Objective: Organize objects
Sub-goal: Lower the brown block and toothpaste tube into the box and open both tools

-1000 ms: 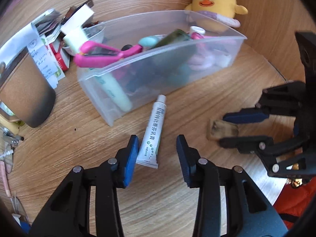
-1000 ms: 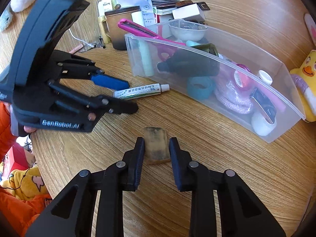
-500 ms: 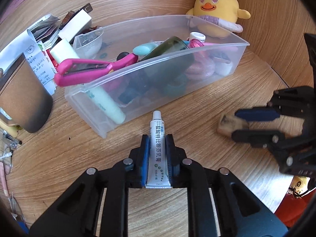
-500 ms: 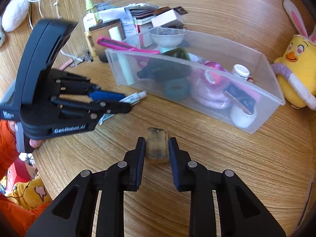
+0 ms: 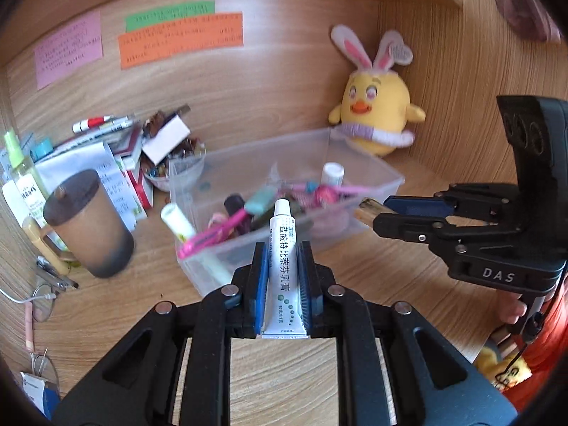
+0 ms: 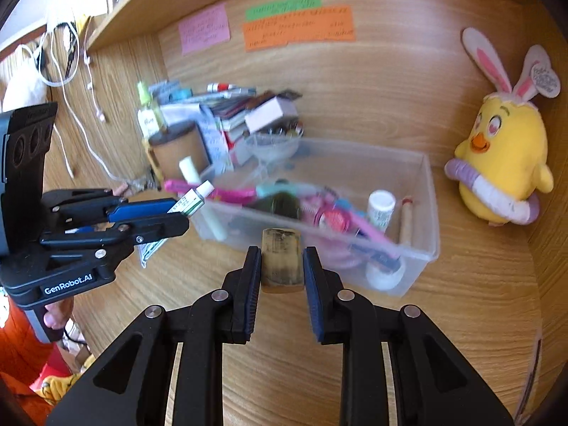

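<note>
Two grippers are each closed on a small item above the wooden desk [image 5: 372,277]. The left gripper [image 5: 283,284] pinches a white ointment tube [image 5: 282,266] between its blue pads, cap forward; the tube carries a column of blue Chinese characters and green dots near its crimped end. In the right wrist view the same gripper body reads "GenRobot.AI" in white. The right gripper [image 6: 282,266] clamps a small brown block [image 6: 282,261] with a dark smudged face; from the left wrist view its housing shows the letters "DAS", with the rest hidden.

Both items hang clear of the desk, in front of the clear plastic bin [image 6: 419,248], neither one inside it. The bin holds a pink-handled tool [image 5: 213,234], a white-capped bottle [image 6: 380,209], a pale green tube [image 5: 177,222] and other clutter too blurred to name.

A brown lidded cup [image 5: 90,223] stands to the left of the bin, with a spray bottle [image 5: 17,174] and a heap of papers and boxes [image 5: 117,163] behind. A yellow chick plush with rabbit ears [image 6: 497,163] sits to the right of the bin. Pink, green and orange notes [image 5: 181,39] are stuck on the back panel; their writing is too blurred to read.
</note>
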